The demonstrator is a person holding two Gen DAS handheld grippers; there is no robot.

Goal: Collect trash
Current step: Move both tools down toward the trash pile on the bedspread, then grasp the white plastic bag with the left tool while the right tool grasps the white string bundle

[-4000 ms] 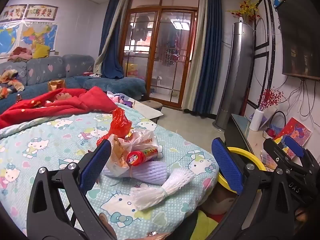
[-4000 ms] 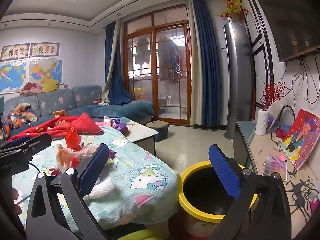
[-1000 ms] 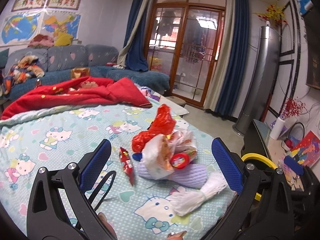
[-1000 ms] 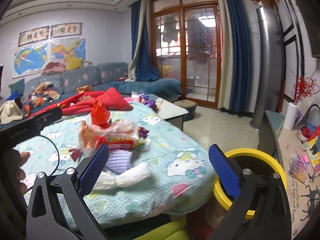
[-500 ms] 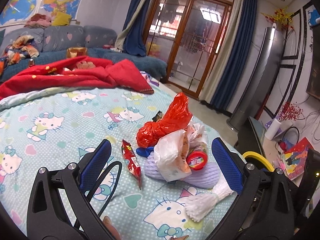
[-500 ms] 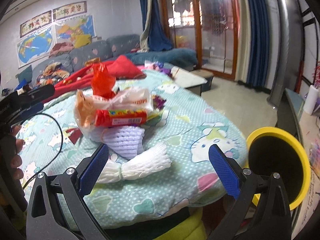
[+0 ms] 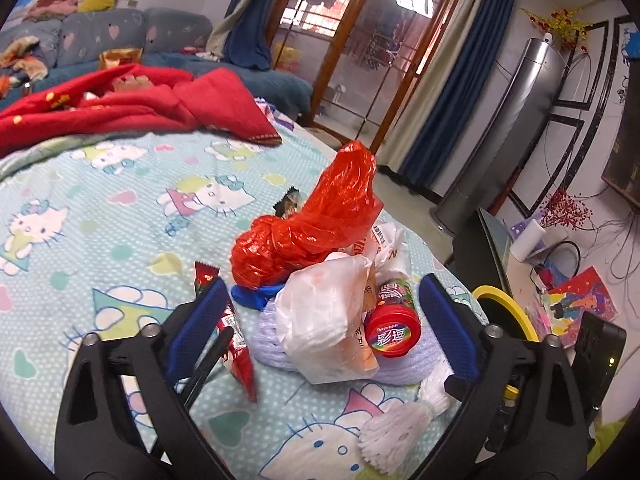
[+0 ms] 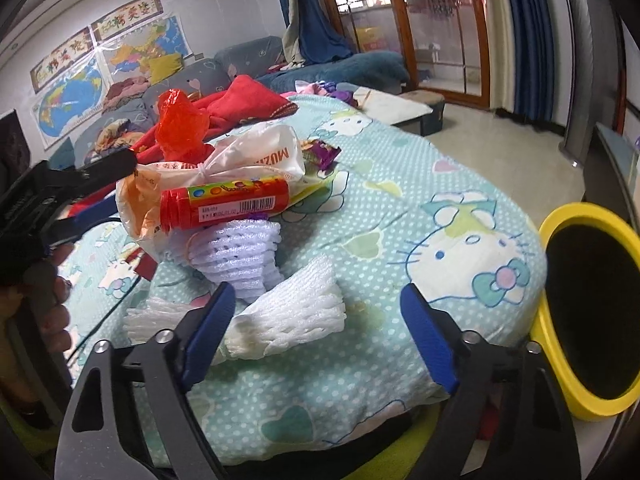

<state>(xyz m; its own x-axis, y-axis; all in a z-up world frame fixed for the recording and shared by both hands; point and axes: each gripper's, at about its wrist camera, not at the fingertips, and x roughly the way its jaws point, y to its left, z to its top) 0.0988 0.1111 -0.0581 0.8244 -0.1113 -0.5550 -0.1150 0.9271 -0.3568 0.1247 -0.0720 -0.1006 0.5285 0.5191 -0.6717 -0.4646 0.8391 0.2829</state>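
The left gripper (image 7: 320, 320) had just been narrowing, unclenched around the crumpled clear plastic bag (image 7: 324, 320); the right gripper (image 8: 316, 328), likewise narrowing, straddled the white foam net sleeve (image 8: 288, 320) ungrasped. The yellow-rimmed bin (image 8: 560, 360) stood cropped beyond the cartoon-cat bedspread (image 8: 440, 248).

A red blanket (image 7: 132, 108) lies crumpled on the cartoon-cat quilt (image 7: 100, 216), with a grey sofa (image 7: 120, 36), wall maps (image 8: 108, 80) and blue curtains (image 7: 452, 112) beyond.
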